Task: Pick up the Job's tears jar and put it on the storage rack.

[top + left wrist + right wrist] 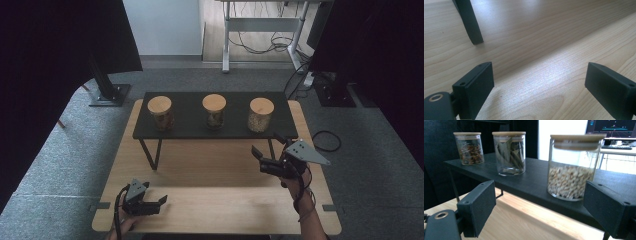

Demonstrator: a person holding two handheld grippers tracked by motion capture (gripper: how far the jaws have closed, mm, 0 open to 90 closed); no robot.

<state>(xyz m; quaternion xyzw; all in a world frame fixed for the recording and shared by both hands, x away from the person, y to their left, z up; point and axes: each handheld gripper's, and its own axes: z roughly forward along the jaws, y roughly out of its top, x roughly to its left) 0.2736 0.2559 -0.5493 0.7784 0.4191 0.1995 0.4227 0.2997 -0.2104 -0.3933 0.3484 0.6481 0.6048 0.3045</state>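
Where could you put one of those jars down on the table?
Bare wood lies on the table in front of the black shelf, between the left gripper and right gripper. The shelf is crowded by three jars, with narrow gaps.

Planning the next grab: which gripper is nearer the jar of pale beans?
Right. The right gripper sits just before the jar of pale beans; the left gripper rests at the table's near-left edge.
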